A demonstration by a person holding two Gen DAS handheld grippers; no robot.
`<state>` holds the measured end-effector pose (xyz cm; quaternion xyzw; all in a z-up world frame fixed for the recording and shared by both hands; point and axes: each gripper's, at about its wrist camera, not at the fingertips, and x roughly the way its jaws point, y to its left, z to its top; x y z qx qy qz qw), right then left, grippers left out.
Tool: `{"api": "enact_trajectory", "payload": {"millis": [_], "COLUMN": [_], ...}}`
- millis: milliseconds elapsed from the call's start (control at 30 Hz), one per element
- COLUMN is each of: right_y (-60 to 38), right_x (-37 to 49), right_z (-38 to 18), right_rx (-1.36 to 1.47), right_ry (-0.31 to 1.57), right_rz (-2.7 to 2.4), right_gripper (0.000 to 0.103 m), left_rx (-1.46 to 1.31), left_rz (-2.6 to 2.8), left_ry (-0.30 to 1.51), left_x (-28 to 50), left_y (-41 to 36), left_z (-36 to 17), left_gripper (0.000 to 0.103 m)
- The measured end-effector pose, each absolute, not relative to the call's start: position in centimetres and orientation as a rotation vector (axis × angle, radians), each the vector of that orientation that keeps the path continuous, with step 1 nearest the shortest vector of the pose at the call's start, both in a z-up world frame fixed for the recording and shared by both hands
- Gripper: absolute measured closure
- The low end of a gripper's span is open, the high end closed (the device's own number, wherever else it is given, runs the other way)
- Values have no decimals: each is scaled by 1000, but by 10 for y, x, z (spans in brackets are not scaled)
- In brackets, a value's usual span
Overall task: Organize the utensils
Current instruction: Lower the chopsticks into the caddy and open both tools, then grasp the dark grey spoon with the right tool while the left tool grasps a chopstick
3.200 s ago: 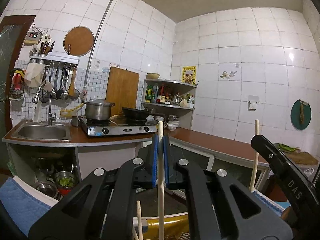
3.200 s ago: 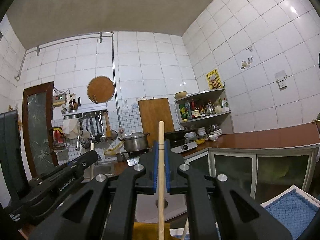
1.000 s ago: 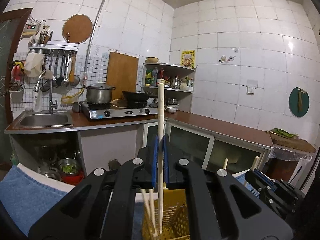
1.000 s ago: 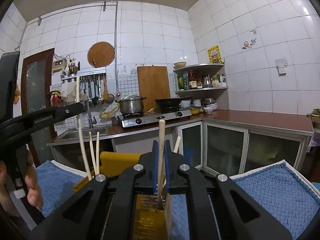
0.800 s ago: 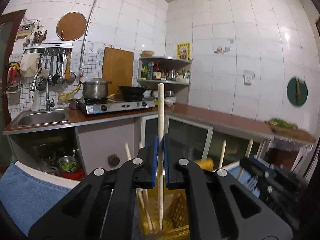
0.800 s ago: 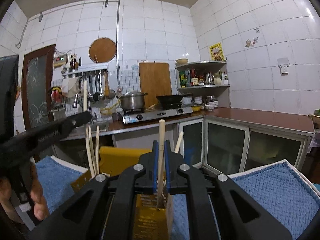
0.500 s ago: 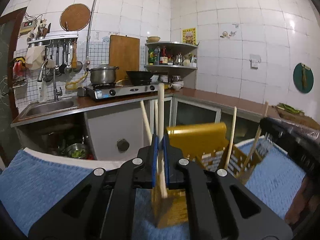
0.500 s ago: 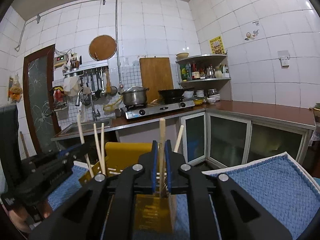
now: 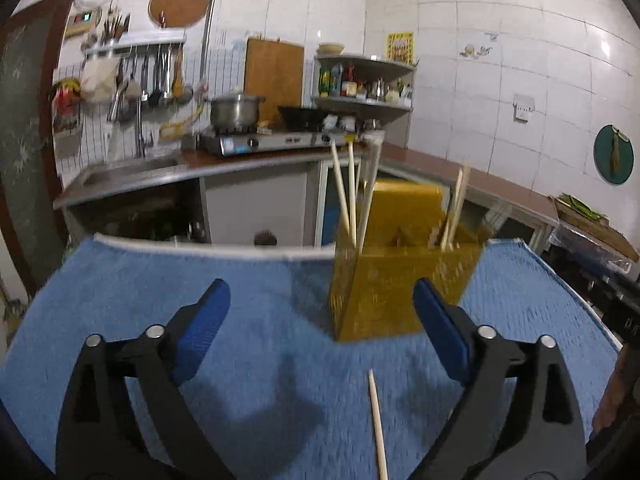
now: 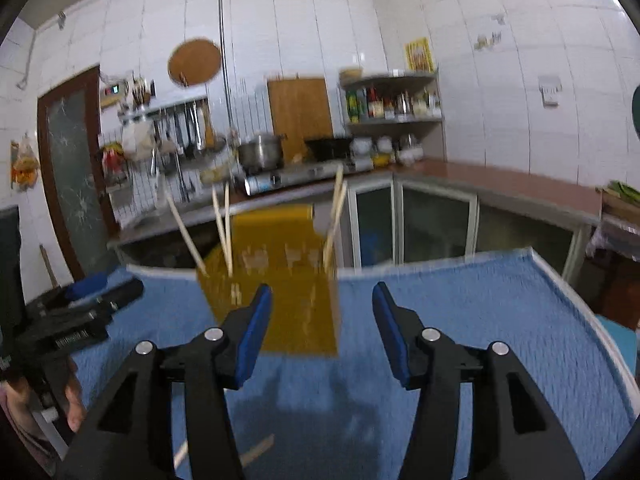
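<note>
**Chopsticks stand in yellow holder as both grippers hang empty**

White-tiled kitchen walls frame the scene, with a steel pot [image 9: 237,109] on a gas stove [image 9: 269,142] along the far counter, a wooden cutting board [image 9: 273,75] leaning against the tiles and bottles lining a corner shelf [image 9: 362,97]. Nearer the cameras, a blue towel [image 9: 248,332] covers the work surface, and a yellow utensil holder [image 9: 404,280] stands on it.

Several wooden chopsticks stand tilted in the holder: a cluster [image 9: 352,196] at its left end and a pair [image 9: 456,208] toward its right, as seen from the left wrist camera. One loose chopstick [image 9: 377,420] lies flat on the towel in front of the holder, between the left gripper's fingers in that view. The right wrist camera shows what look like two more sticks [image 10: 256,450] on the towel near the bottom edge, though motion blur makes them hard to read.

The left gripper [image 9: 316,332] has its jaws spread wide and grips nothing; its blue pads [image 9: 202,316] sit apart on either side of the holder's near face. The right gripper [image 10: 322,332] is likewise parted, somewhat less widely, and empty, pointing at the holder just ahead. At the left edge of the right camera's view, the left gripper's black body and the person's left hand [image 10: 74,400] on it are visible.
</note>
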<state>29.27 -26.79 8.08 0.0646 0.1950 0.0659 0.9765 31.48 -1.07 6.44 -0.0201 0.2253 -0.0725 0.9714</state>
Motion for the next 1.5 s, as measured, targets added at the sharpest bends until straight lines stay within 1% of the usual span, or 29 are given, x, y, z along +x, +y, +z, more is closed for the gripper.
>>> {"api": "enact_trajectory", "payload": {"millis": [133,300,467,700,1200,1300,1400,1433,1467,1500], "right_y": [-263,-255,-246,-235,-222,-217,-216,-217,-219,-222], "right_x": [276,261,251,230,221,229,234,235,238,241], "right_z": [56,23,2,-20,-33,-40,-40,-40,-40,-40], "right_rx": [115,114,106,120,179,171,142,137,136,138], "right_ry": [490,605,672,763,860,888,884,885,890,895], "right_rz": [107,97,85,39,-40,-50,-72,-66,-57,-51], "right_gripper": [50,50,50,50,51,59,75,84,89,91], "left_rx": [-8,12,17,-19,-21,-10,-13,-19,-26,-30], "left_rz": [-113,-106,-112,-142,-172,-162,-168,-173,-182,-185], "left_ry": [519,628,699,763,797,796,810,814,816,816], "left_x": [297,288,284,285,292,292,293,293,294,294], "left_y": [-8,-5,-2,4,5,5,4,4,4,4], "left_z": [41,10,-5,-14,-19,-19,-21,-21,-21,-21], "left_gripper": [5,5,5,5,5,5,5,5,5,5]}}
